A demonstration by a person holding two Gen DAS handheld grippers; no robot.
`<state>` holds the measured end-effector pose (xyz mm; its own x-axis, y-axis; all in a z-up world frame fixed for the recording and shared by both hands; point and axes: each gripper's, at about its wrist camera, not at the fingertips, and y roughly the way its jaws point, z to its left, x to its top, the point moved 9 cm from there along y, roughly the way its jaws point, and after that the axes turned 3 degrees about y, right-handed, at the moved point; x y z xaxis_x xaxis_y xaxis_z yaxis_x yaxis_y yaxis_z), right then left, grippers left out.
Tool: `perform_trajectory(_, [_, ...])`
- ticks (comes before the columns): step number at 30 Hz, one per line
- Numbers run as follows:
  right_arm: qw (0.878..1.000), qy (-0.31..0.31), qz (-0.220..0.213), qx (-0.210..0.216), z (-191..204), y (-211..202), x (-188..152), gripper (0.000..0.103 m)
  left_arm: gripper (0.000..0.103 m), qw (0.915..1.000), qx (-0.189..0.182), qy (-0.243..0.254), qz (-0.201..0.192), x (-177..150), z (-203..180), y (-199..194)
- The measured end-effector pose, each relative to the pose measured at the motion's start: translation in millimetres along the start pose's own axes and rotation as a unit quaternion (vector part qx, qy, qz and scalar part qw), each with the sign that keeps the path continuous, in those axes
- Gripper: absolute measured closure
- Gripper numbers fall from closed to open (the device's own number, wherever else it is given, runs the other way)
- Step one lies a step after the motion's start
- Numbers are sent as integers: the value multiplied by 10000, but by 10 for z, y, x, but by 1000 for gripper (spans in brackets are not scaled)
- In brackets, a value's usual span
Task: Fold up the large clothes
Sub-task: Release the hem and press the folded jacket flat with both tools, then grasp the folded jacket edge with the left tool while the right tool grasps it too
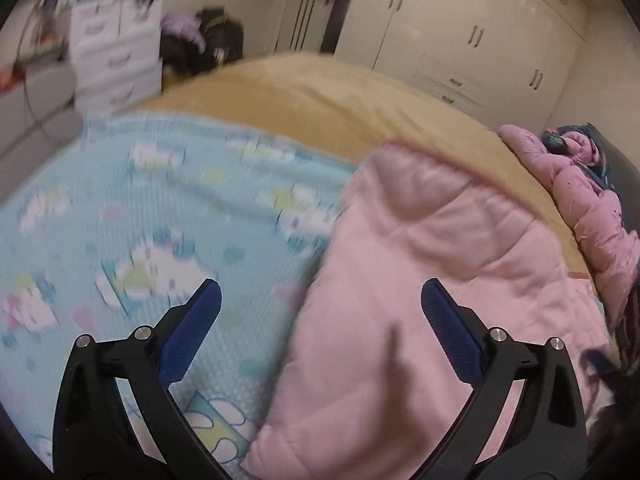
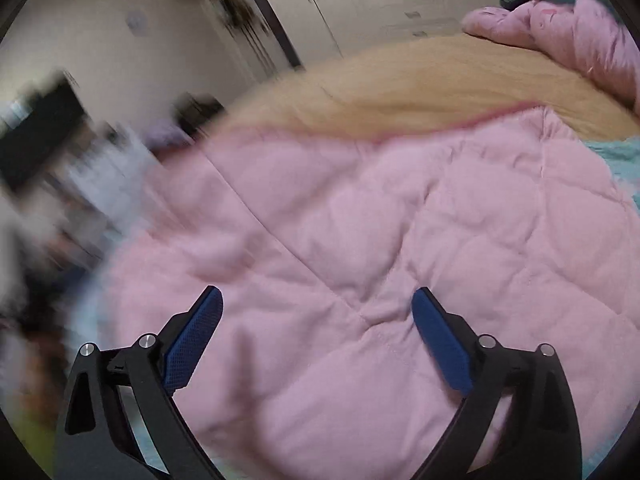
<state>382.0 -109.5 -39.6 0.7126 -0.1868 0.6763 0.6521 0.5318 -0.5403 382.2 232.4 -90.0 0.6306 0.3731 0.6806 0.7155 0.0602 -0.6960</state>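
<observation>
1. Looking along your left gripper [image 1: 320,296], you have its blue fingers [image 1: 198,330] spread as wide as they go, with nothing between the pads.
2. Below and ahead of that gripper lies the pink quilted garment [image 1: 420,280], folded into a long padded shape; its long axis runs from the lower middle of the view up and away to the right, and its far end points toward the tan blanket [image 1: 312,96].
3. Its left edge lies on the light blue cartoon-print sheet [image 1: 140,208], which covers the bed to the left. A second pink puffy coat [image 1: 592,208] is bunched at the right edge of the bed, well apart from the folded one. White drawers [image 1: 116,48] and a white wardrobe [image 1: 472,28] stand behind; the view is blurred.
4. Turning to the right wrist view, your right gripper [image 2: 316,300] also stands wide open and holds nothing.
5. The pink quilted garment [image 2: 380,220] fills most of this view below the fingers [image 2: 440,340], its stitched seams running diagonally; its far edge meets the tan blanket [image 2: 420,80]. The other coat [image 2: 560,24] lies at the top right.
</observation>
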Motion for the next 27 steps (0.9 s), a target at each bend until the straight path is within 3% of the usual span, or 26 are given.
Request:
perform_trajectory(2, [9984,-7,-270,-492,-290,-230,189,8,9,9993,-186,-157,278,-76,80,181])
perform_trajectory(3, [9949,31,-354,-941,-564,-333,295,8,9,9981,-417,-258,385,-94,84,250])
perform_trajectory(5, [9861,212,-318,-1619,-1055,-421,398,8,9,9959,-618,-255,613,-134,57,340])
perform_trajectory(8, [9792,285,-17,-2008,-1466,-352,397,8,9,9966,-564,-13,606,-143,-53,364])
perform_trajectory(10, [9805,385,280,-1908,-1645,-182,364,9,13,9960,-701,49,550,-135,-155,367])
perform_trajectory(11, [9810,398,317,-1871,-1687,-118,342,10,20,9961,-735,119,478,-130,-208,366])
perform_trajectory(12, [9823,356,302,-1813,-1669,-27,353,21,46,9961,-746,182,426,-135,-248,371])
perform_trajectory(13, [9826,282,291,-1813,-1651,-3,361,43,59,9956,-826,196,403,-143,-303,381])
perform_trajectory(14, [9813,180,264,-1900,-1657,-20,358,45,62,9958,-792,233,396,-153,-331,387])
perform_trajectory(16, [9807,-190,130,-1943,-1511,-33,401,70,78,9964,-687,422,272,-119,-387,344])
perform_trajectory(19, [9833,-255,-299,-1776,-1355,-223,589,83,86,9963,-694,502,76,9,-433,177])
perform_trajectory(22, [9841,-318,-789,-1557,-1230,-405,915,85,86,9944,-797,509,-462,297,-494,-111])
perform_trajectory(27, [9805,-356,-922,-1697,-1280,-300,1217,85,86,9920,-448,837,-838,472,-597,-81])
